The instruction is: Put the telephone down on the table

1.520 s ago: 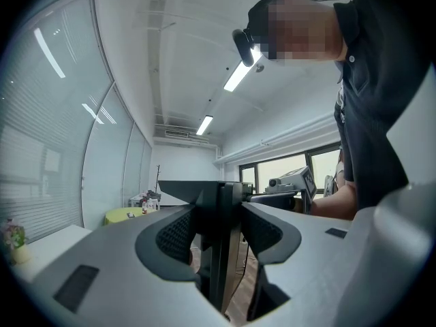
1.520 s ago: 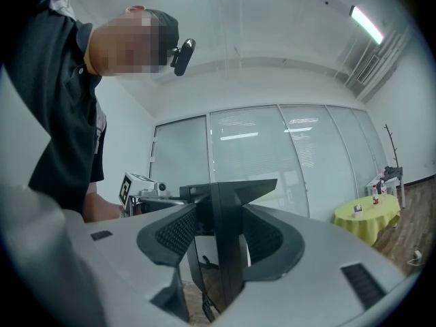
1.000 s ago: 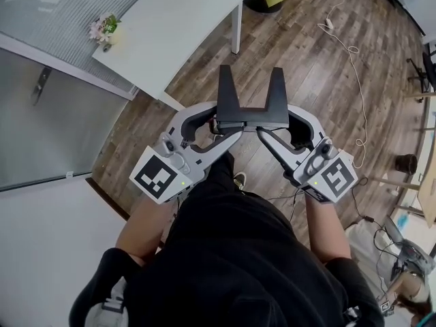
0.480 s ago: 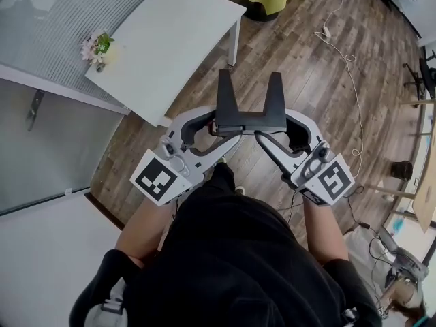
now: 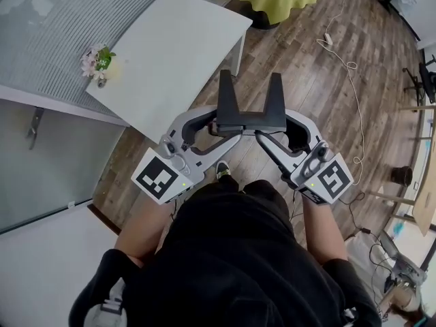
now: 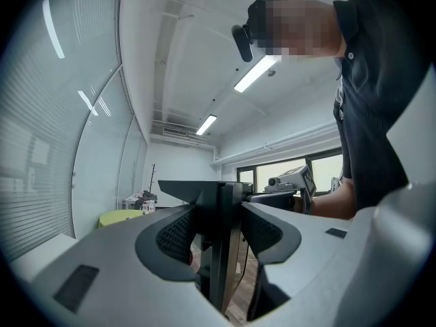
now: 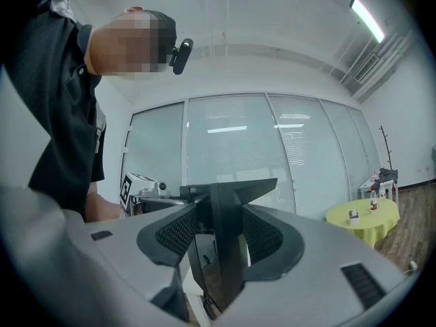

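While telephone (image 5: 250, 111) hangs above wood floor (image 5: 306, 67), off near edge of table (image 5: 177, 39), left gripper (image 5: 216, 125) and right gripper (image 5: 262, 133) each clamp one side of it. Risk: hands drifting apart loosen grip, telephone falls short of table edge.

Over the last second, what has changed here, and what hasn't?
The person has carried the telephone nearer the white table: in the head view the table and its flowers have slid down toward the grippers. Nothing was grabbed or released. The left gripper and right gripper stay clamped on the telephone's two ends.
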Demonstrator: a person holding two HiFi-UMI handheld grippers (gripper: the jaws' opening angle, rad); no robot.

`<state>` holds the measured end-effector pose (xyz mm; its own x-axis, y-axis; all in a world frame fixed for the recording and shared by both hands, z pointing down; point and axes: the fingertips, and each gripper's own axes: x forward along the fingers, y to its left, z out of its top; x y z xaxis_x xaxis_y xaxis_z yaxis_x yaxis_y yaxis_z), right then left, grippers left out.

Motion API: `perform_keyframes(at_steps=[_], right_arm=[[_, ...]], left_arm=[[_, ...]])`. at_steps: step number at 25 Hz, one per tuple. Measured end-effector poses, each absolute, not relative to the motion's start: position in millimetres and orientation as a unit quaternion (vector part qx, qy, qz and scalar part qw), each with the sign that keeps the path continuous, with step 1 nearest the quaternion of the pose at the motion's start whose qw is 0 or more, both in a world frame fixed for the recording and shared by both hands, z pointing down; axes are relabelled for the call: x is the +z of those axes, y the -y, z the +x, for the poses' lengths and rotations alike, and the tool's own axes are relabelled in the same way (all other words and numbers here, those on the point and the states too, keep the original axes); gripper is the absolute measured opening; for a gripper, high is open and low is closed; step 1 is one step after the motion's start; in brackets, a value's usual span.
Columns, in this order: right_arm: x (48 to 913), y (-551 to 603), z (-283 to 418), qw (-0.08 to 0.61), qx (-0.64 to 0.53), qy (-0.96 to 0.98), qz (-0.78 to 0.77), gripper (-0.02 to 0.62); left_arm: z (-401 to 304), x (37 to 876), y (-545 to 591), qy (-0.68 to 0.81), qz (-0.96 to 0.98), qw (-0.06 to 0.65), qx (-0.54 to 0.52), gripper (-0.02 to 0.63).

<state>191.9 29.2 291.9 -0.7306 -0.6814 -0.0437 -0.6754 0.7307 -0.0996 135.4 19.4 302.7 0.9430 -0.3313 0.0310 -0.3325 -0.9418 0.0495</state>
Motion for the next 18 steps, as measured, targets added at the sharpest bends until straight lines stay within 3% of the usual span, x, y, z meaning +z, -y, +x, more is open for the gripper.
perform_keyframes(at_steps=[18], right_arm=[[296,58,183,0.034,-0.045,-0.939,-0.338,0.227]], left_arm=[[127,309,62,0.186,0.982,0.029,0.005,0.212]])
